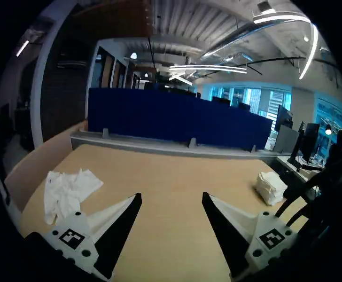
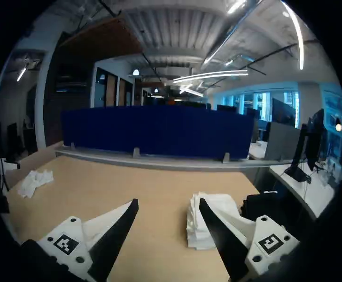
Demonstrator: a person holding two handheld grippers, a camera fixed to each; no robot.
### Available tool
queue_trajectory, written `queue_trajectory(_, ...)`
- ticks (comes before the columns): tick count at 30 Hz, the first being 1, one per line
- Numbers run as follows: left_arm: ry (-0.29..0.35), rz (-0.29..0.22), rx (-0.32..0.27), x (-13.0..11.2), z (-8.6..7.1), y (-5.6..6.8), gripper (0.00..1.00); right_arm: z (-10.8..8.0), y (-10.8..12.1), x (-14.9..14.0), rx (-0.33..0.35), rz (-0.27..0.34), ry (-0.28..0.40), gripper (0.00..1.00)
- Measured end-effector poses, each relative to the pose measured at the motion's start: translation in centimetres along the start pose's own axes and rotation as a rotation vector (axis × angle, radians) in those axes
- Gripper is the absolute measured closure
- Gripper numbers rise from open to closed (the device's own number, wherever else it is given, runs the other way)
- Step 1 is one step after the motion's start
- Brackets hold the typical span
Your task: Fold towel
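Left gripper (image 1: 171,194) held above wooden table (image 1: 180,174), fingers spread apart, nothing between them; crumpled white towel (image 1: 67,192) lies loose on table near its left finger, not touching; stack of folded towels (image 1: 270,187) at table's far right edge. Right gripper (image 2: 167,201) likewise spread, empty; stack just beyond its right finger; blue partition (image 2: 157,131) behind table.

1. In the right gripper view, one finger of the right gripper (image 2: 167,199) is covering the right side of the stack of folded towels (image 2: 193,230).
2. In the left gripper view, the left gripper (image 1: 171,193) is running off the bottom edge.
3. At that view's right edge, a dark shape (image 1: 321,197) is sitting too shadowed to identify.
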State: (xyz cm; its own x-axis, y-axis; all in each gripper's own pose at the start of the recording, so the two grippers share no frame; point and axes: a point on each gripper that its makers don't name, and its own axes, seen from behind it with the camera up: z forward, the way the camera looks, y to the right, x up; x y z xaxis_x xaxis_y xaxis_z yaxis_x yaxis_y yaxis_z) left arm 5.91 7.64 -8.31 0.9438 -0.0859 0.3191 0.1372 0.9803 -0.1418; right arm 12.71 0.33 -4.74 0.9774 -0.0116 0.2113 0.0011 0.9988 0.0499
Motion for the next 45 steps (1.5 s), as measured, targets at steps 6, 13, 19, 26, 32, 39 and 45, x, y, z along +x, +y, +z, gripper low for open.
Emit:
queue_trajectory(6, 0.111, 0.027, 0.023, 1.0, 0.5, -0.6, 0.05, -0.5, -0.3, 1.4, -0.005, 0.038, 0.092, 0.0)
queue_trajectory(13, 0.18, 0.06, 0.043, 0.4, 1.2, -0.7, 0.05, -0.5, -1.1, 0.6, 0.007, 0.028, 0.092, 0.0)
queue_trajectory(19, 0.208, 0.077, 0.072, -0.7, 1.8, -0.7, 0.05, -0.2, -1.5, 0.0, 0.025, 0.042, 0.059, 0.0)
queue_trajectory(26, 0.252, 0.093, 0.098, -2.2, 3.1, -0.9, 0.05, 1.1, 0.6, 0.5, -0.006, 0.025, 0.034, 0.0)
queue_trajectory(32, 0.266, 0.119, 0.136, -4.0, 4.6, -2.5, 0.05, 2.8, 1.4, 1.0, -0.02, -0.014, 0.044, 0.0)
queue_trajectory(39, 0.293, 0.136, 0.156, -5.8, 6.1, -4.7, 0.05, 4.6, -0.3, 0.4, -0.004, -0.056, 0.055, 0.0)
queue_trajectory(45, 0.302, 0.127, 0.171, -7.4, 7.3, -6.8, 0.05, 5.8, -1.8, -1.2, 0.012, -0.075, 0.051, 0.0)
